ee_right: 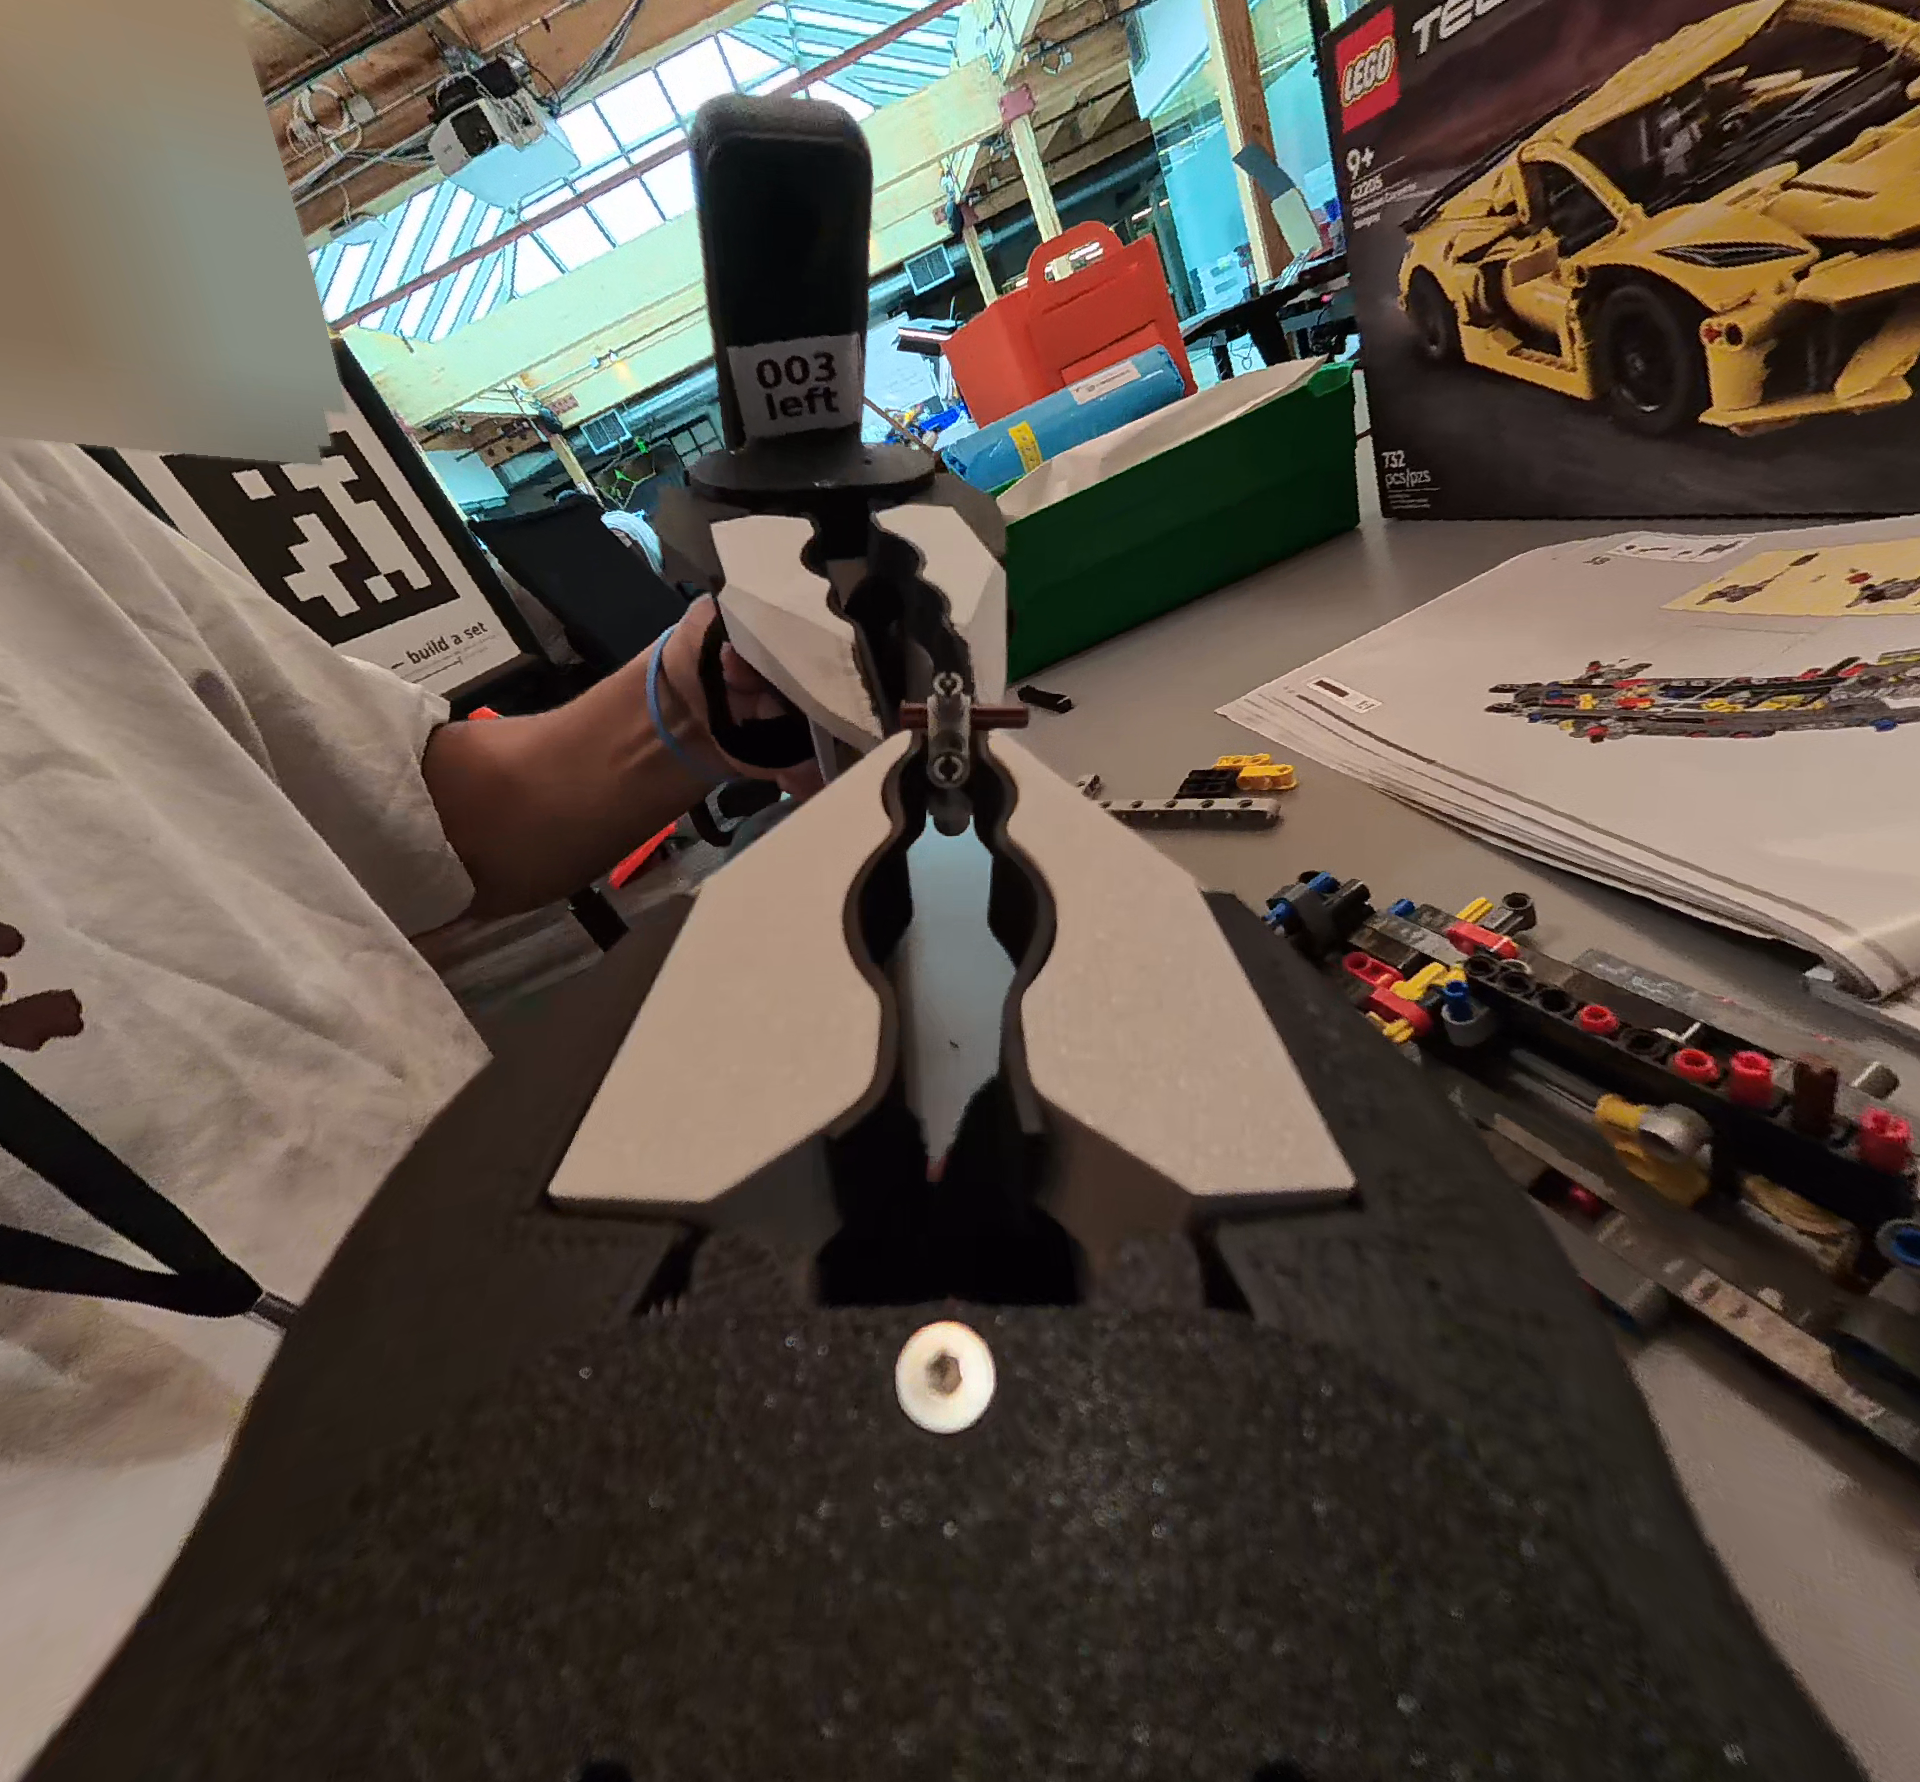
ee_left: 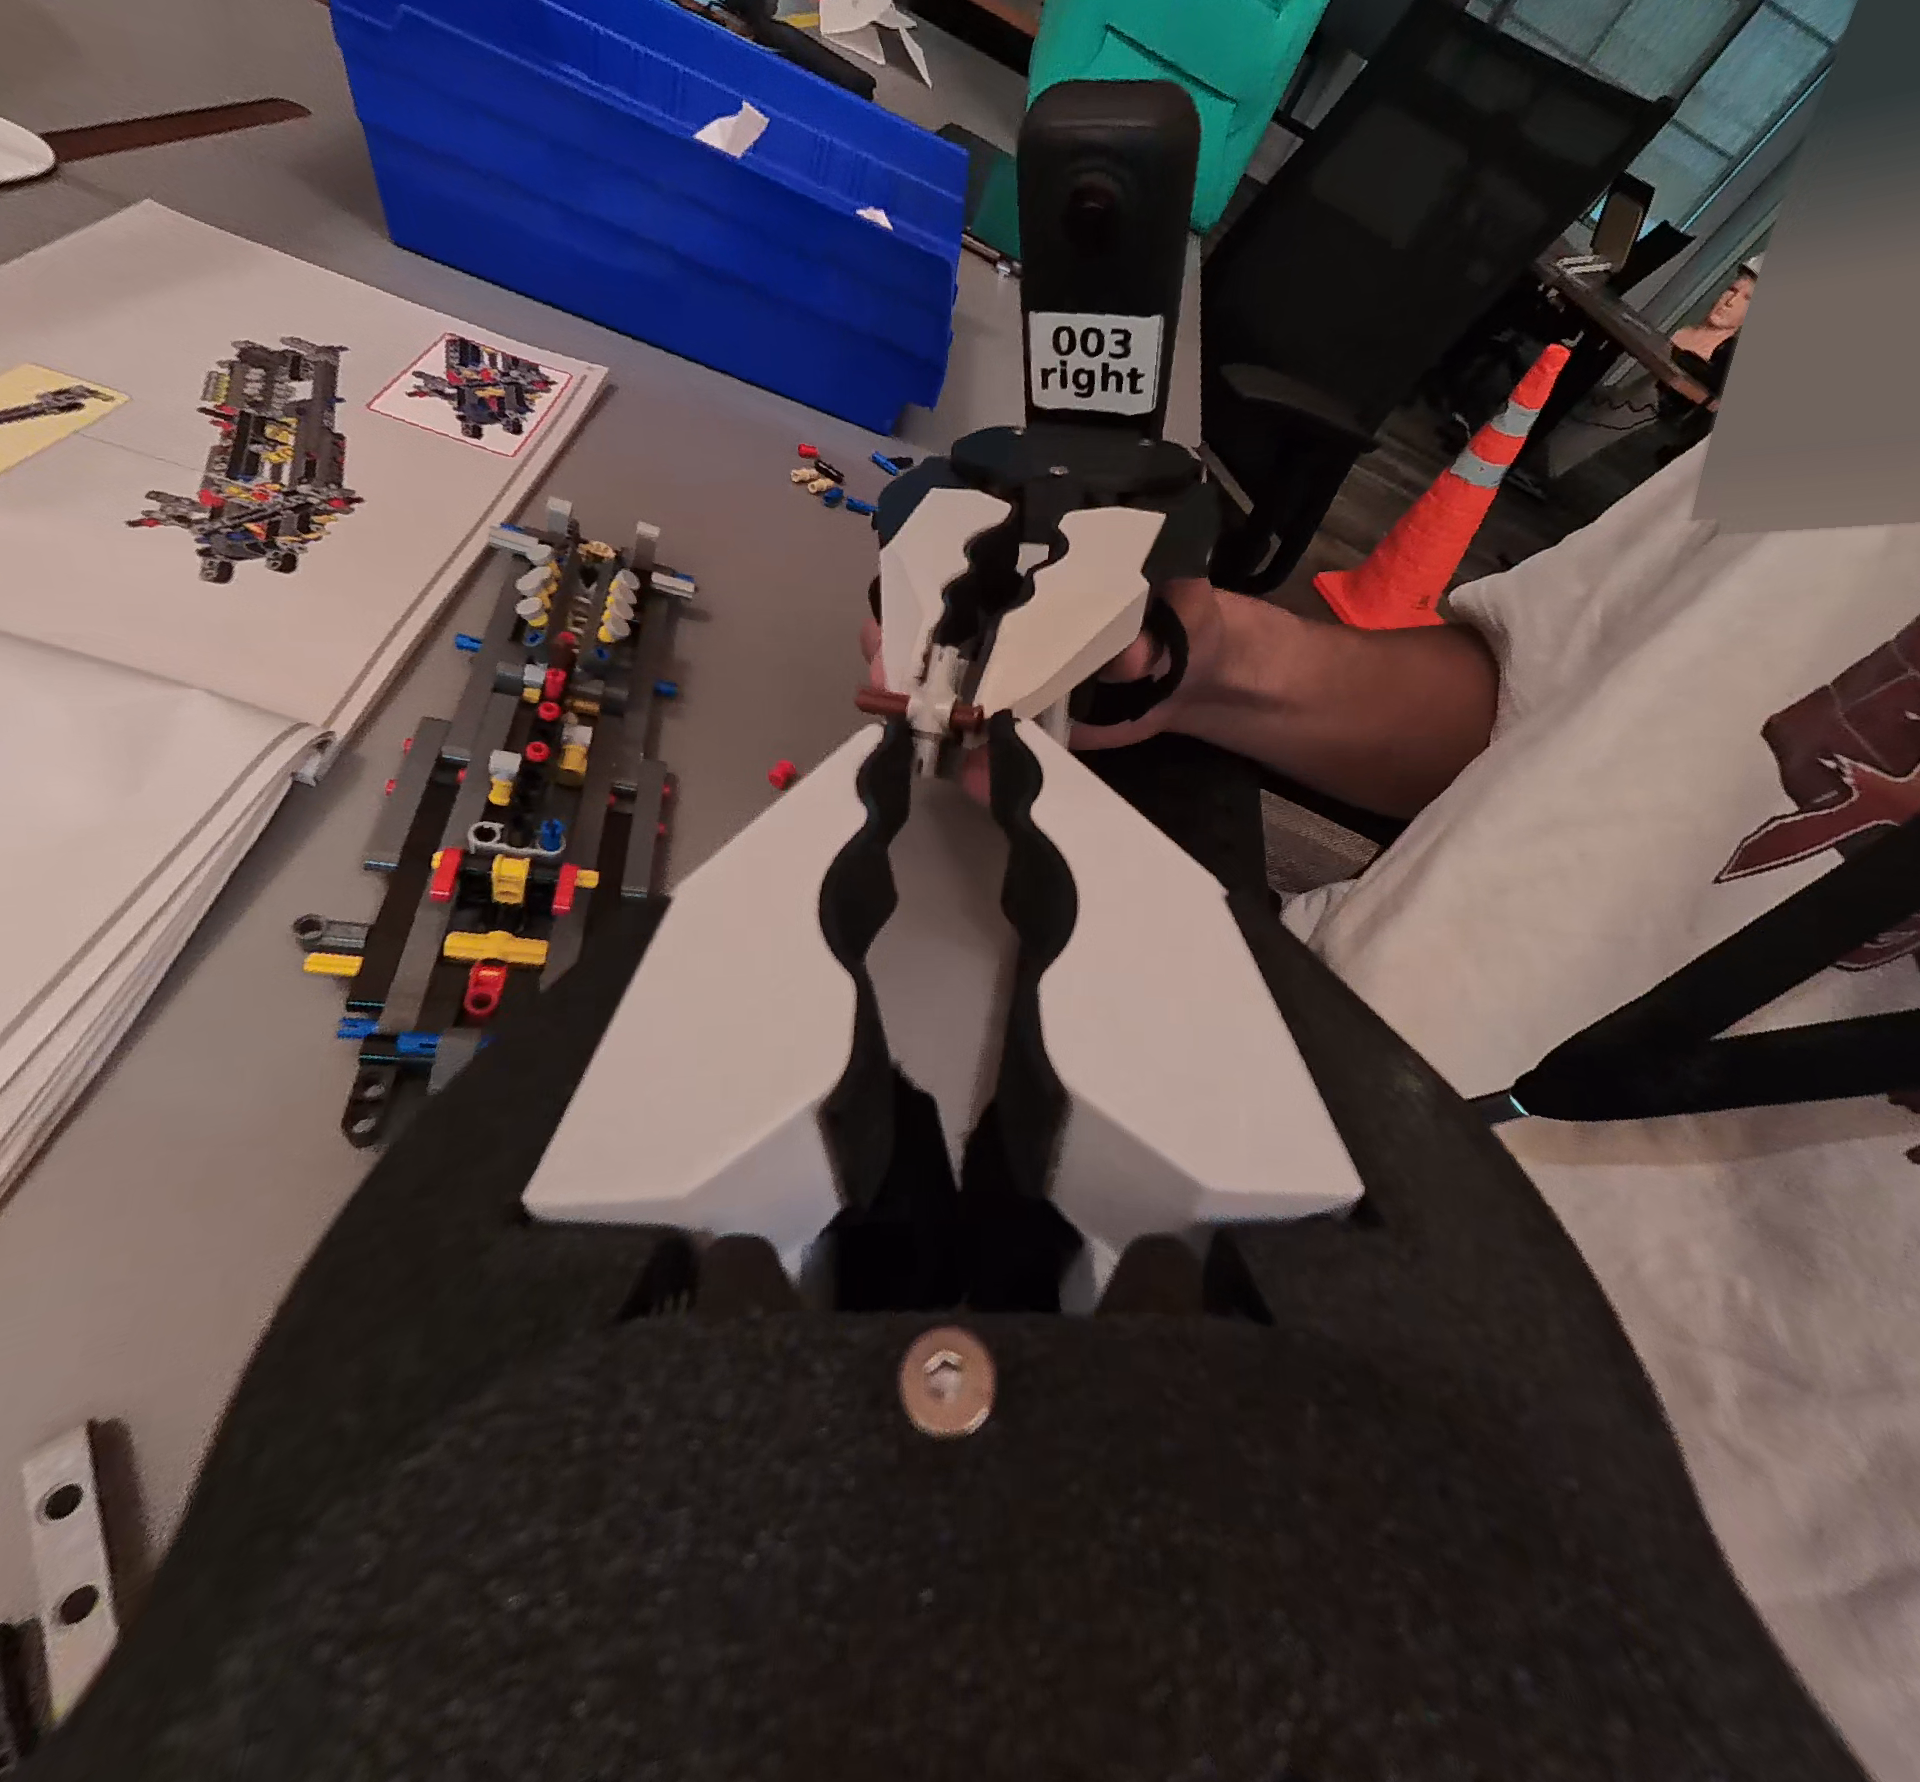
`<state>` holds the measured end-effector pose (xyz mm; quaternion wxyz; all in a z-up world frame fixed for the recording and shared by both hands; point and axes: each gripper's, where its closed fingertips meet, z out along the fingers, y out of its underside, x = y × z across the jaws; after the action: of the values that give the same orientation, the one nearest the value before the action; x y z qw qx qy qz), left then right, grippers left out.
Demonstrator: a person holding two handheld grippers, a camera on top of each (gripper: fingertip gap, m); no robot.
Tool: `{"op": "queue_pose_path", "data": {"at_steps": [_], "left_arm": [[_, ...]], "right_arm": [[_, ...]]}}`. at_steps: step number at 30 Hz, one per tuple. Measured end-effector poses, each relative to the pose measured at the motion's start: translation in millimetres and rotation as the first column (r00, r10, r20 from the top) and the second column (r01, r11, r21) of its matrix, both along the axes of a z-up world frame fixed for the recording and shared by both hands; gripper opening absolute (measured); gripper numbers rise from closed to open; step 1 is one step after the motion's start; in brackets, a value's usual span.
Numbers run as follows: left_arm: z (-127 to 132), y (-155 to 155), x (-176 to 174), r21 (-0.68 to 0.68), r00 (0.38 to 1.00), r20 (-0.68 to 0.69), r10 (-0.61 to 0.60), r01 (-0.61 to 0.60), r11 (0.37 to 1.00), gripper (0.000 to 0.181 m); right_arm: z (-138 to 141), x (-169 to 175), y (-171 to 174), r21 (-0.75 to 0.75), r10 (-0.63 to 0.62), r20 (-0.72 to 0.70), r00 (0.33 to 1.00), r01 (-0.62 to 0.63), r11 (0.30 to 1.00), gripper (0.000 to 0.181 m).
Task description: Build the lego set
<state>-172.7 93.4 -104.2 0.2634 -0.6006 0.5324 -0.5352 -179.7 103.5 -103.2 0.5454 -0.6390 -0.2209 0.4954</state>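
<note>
A small light-grey connector (ee_left: 935, 714) with a brown axle (ee_left: 968, 716) running crosswise through it is being held in the air between the 2 claws, above the near edge of the bench (ee_left: 727, 444). The left claw (ee_left: 940, 745) is pinching its lower end, fingertips drawn together on it; the right claw (ee_right: 948, 776) is clamping the same piece from the opposite side, so both are gripping 1 small sub-assembly tip to tip.

The step in hand looks like seating the axle in the connector, or passing the piece from 1 claw to the other; which of the 2 I cannot tell. The next move is likely calling for 1 claw to hold firm while the other is letting go and re-gripping or pushing on the axle, with care that the tiny part is not twisting out.

On the bench to the left, the long chassis build (ee_left: 520, 797) is lying flat, well apart from the held piece. Beyond it the open instruction booklet (ee_left: 260, 506) is lying, with loose pins (ee_left: 831, 480) and a blue bin (ee_left: 665, 174) farther off.
</note>
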Motion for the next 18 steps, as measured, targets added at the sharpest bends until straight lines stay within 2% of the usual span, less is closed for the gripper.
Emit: {"op": "queue_pose_path", "data": {"at_steps": [4,6,9,15,18], "left_arm": [[-1.0,-5.0,-2.1,-0.105,1.0,0.019,-0.025,0.027,0.994,0.02],[-3.0,-4.6,-4.2,-0.14,0.999,0.03,-0.033,0.037,0.989,0.013],[-2.5,-7.1,-7.0,-0.167,0.997,0.056,-0.058,0.067,0.984,0.012],[-4.6,-18.4,-10.5,-0.075,0.99,0.063,-0.126,0.131,0.989,0.015],[-4.2,-16.3,-9.1,0.009,0.992,0.067,-0.106,0.106,0.994,0.013]], "right_arm": [[-4.2,-2.3,-1.8,0.027,-0.001,0.047,0.999,0.0,1.0,0.006],[-4.8,-4.6,-4.3,0.018,0.022,0.047,0.999,-0.023,1.0,0.006],[-4.4,-7.1,-7.2,0.024,0.042,0.049,0.998,-0.043,0.999,0.006],[-5.4,-12.4,-20.4,-0.014,0.151,0.034,0.988,-0.15,0.989,0.006],[-4.8,-10.2,-17.9,0.005,0.127,0.045,0.991,-0.127,0.992,0.006]]}}
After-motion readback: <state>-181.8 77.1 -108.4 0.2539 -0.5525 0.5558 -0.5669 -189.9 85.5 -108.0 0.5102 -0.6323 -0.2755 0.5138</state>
